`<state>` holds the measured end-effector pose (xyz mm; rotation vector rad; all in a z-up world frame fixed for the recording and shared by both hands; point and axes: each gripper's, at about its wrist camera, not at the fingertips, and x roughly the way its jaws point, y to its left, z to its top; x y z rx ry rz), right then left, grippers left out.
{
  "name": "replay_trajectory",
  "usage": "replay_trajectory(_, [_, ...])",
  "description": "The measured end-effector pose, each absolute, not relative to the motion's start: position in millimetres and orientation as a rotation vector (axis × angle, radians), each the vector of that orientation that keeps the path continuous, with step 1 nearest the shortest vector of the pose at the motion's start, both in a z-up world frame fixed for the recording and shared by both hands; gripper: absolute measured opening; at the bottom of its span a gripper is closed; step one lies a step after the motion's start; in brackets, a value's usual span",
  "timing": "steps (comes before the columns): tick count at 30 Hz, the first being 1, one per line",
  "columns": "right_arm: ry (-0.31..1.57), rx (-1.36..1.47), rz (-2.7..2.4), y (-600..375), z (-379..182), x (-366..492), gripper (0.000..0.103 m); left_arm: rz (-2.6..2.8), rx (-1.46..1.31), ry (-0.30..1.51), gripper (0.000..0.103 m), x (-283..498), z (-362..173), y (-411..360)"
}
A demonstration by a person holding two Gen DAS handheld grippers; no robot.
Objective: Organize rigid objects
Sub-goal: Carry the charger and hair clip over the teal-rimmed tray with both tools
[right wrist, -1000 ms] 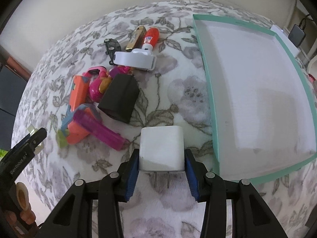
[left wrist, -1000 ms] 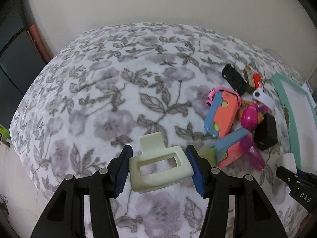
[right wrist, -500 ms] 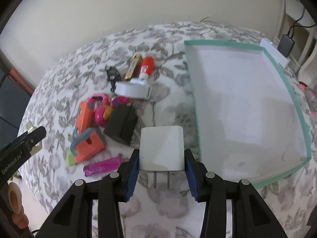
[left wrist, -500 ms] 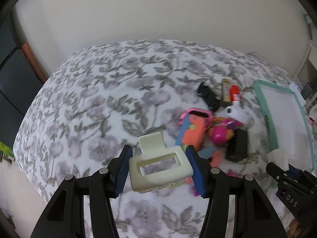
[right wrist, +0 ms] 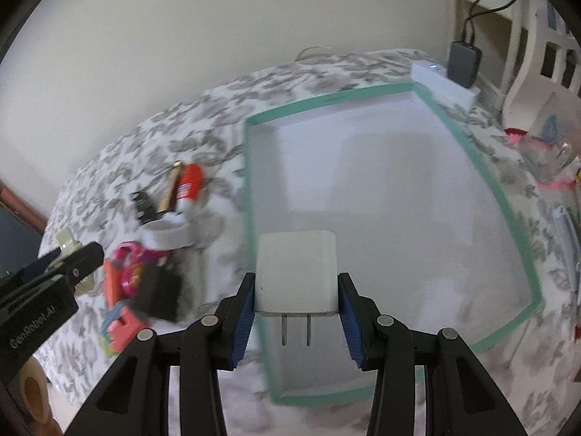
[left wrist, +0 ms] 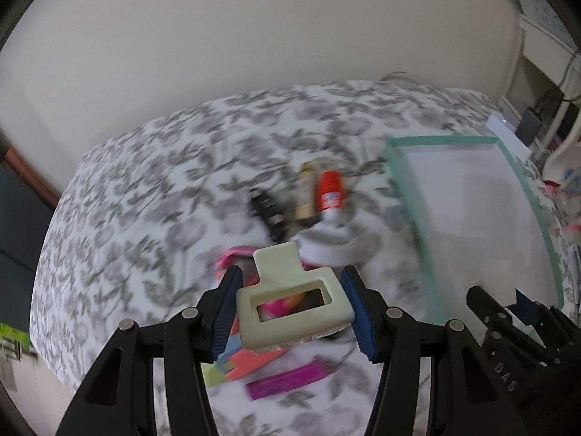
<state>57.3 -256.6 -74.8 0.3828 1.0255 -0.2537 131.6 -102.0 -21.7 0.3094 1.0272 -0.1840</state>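
The right gripper (right wrist: 296, 303) clenches a white charger (right wrist: 296, 272) over the near-left rim of the green-edged tray (right wrist: 483, 189); the left gripper (left wrist: 295, 303) grasps a pale hair clip (left wrist: 290, 301) above the toy pile (left wrist: 254, 359). Releasing early could catch the charger on the rim. Blur hides exact clearance, but the tray looks bare, with room to the right.
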Motion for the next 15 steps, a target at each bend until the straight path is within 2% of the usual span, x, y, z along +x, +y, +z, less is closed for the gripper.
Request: replay_trajectory(15, [1.051, 0.337, -0.362, -334.7, -83.4, 75.9, 0.046, -0.288, 0.308, 1.077, 0.057, 160.4, -39.0, -203.7])
